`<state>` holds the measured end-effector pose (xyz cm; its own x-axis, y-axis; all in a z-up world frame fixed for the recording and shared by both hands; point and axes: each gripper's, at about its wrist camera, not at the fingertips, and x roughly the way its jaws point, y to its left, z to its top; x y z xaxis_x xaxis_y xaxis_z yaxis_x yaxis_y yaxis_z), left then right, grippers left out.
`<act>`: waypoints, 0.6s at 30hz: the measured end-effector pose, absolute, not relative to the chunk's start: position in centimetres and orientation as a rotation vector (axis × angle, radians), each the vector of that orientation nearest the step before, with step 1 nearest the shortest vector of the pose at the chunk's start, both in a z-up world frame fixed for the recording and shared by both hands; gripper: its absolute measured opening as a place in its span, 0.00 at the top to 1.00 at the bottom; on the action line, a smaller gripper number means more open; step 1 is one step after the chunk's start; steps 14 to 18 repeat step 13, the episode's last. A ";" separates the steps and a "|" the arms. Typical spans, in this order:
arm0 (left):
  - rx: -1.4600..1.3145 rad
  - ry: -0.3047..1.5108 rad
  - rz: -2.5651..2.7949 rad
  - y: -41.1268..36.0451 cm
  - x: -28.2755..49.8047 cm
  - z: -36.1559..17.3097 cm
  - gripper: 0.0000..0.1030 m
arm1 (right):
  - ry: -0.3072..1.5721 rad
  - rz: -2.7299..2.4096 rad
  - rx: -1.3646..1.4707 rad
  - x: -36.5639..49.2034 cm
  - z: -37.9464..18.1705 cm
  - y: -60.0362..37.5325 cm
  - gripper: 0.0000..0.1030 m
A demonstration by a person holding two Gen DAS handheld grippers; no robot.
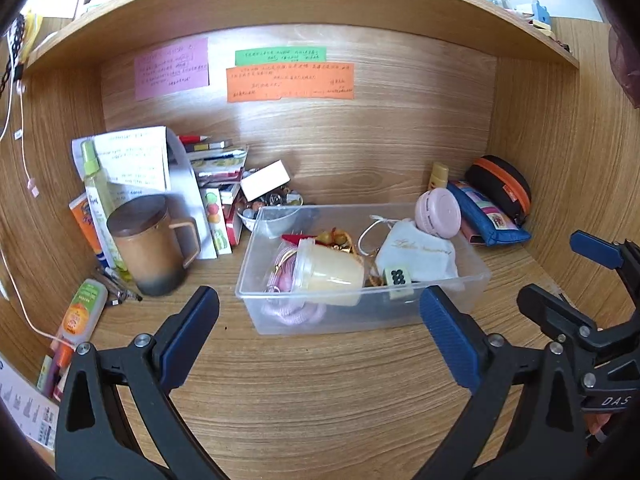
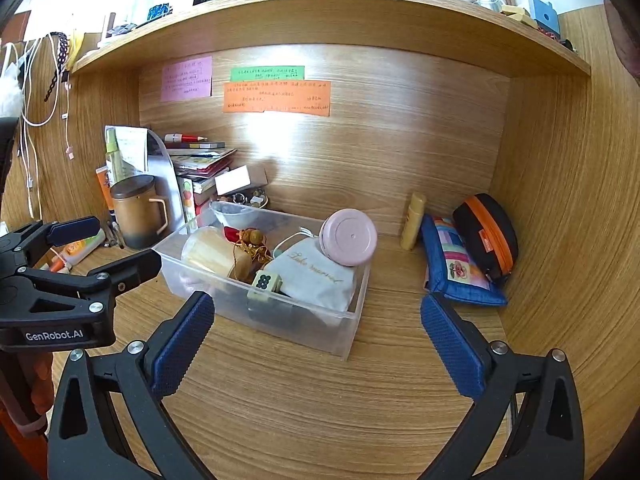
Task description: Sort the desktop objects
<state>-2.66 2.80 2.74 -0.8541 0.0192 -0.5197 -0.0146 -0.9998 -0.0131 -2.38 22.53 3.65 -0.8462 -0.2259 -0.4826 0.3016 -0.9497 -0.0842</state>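
Grippers stand side by side above the wooden desk (image 1: 320, 392), both short of the clear plastic bin (image 1: 360, 312). The left gripper (image 1: 320, 328) has its blue-padded jaws spread wide, with nothing between them and nothing touched; the bin's near wall lies just beyond the fingertips. The right gripper (image 2: 318, 332) is likewise spread to full width, empty and clear of contact, its pads flanking the bin's near corner without reaching it. The bin rests on the desk centre and contains a pale lidded cup (image 1: 328, 276) lying on its side, a white drawstring pouch (image 1: 416, 252), a pink round case (image 1: 438, 212) leaning on the rear wall, a mahjong tile (image 1: 397, 280) and gold beaded trinkets (image 2: 252, 246). A brown lidded mug (image 1: 150, 248) stands left of the bin; a blue zip pouch (image 2: 456, 270) and a black-and-orange case (image 2: 486, 236) lie to its right.
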 end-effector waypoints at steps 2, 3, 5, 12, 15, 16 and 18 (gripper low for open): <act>-0.849 -0.026 3.006 2.6 -2.6 2.4 0.01 | 0.237 -2.774 0.683 -2.0 3.5 22.5 0.00; -0.853 -0.026 3.006 2.5 -2.7 2.2 0.01 | 0.240 -2.773 0.679 -1.9 3.5 22.5 0.00; -0.856 -0.027 3.003 2.5 -2.7 1.9 0.01 | 0.249 -2.772 0.678 -1.9 3.3 22.3 0.00; -0.849 -0.029 2.979 2.9 -3.1 1.5 0.01 | 0.266 -2.786 0.715 -2.7 2.7 22.3 0.00; -0.849 -0.026 2.977 3.0 -3.1 1.5 0.01 | 0.263 -2.787 0.719 -2.8 2.7 22.4 0.00; -0.849 -0.026 2.977 3.0 -3.1 1.5 0.01 | 0.263 -2.787 0.719 -2.8 2.7 22.4 0.00; -0.849 -0.026 2.977 3.0 -3.1 1.5 0.01 | 0.263 -2.787 0.719 -2.8 2.7 22.4 0.00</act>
